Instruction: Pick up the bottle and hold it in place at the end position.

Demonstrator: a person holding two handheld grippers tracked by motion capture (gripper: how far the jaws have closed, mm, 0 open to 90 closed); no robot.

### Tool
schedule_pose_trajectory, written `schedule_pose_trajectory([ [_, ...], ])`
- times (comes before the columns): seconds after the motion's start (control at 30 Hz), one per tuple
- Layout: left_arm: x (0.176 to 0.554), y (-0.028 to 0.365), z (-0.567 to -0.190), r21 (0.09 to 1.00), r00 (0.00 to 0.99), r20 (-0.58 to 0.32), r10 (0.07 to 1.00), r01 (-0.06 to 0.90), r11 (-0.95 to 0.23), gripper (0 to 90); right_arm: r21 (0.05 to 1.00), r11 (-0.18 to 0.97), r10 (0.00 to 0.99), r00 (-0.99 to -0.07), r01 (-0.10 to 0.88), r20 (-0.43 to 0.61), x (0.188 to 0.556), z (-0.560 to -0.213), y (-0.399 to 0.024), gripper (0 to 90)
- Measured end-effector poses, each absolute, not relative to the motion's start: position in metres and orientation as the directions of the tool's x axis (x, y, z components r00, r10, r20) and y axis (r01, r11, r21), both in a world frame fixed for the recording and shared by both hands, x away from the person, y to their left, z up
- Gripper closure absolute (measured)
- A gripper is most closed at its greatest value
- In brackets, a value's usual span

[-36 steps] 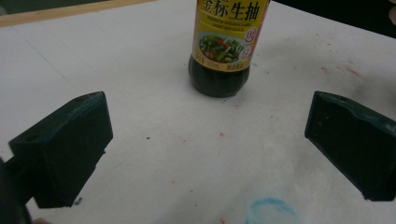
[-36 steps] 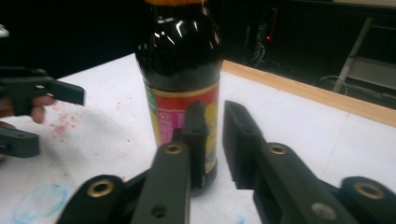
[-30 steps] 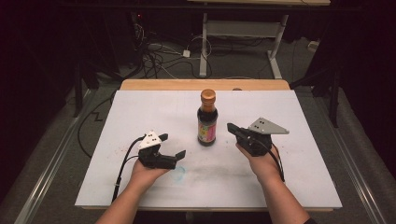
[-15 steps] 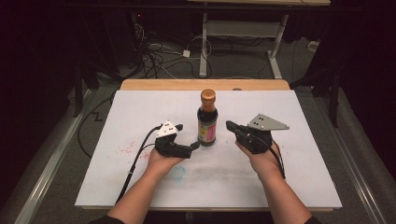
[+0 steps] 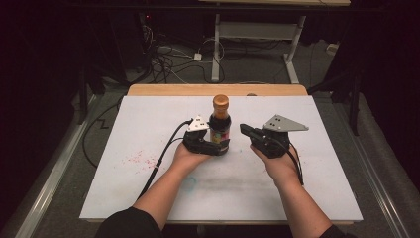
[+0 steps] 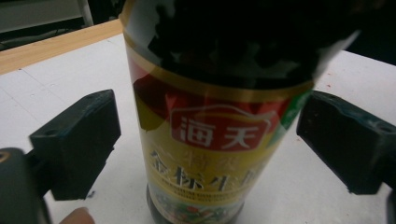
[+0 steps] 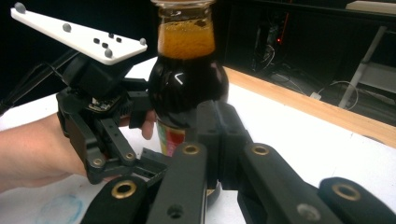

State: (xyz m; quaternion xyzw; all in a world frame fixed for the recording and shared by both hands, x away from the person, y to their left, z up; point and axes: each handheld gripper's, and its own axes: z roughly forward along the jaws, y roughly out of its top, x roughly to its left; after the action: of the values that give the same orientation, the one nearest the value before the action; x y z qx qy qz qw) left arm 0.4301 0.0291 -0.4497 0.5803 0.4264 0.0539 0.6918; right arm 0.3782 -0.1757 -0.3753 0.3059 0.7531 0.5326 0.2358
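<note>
Around the sauce bottle [image 6: 210, 140], the left gripper [image 6: 205, 144] gapes, untouching.

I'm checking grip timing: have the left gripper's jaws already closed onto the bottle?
No: in the left gripper view the jaws stand apart on either side of the bottle, with white table visible between each pad and the label.

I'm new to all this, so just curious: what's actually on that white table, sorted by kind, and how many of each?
Sauce bottle: 1
Hand-held tools: 2, the left tool with its jaws open around the bottle, and the right tool beside it
Total: 3
</note>
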Motion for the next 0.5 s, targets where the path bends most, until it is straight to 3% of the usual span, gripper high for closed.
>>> schedule_pose_trajectory([
  [0.5, 0.4291, 0.0311, -0.4466, 0.853, 0.65, -0.522, 0.552, 0.401, 0.334, 26.1, 0.952, 0.221, 0.712, -0.702, 0.211, -0.009, 0.385, -0.3688, -0.1723, 90.0],
])
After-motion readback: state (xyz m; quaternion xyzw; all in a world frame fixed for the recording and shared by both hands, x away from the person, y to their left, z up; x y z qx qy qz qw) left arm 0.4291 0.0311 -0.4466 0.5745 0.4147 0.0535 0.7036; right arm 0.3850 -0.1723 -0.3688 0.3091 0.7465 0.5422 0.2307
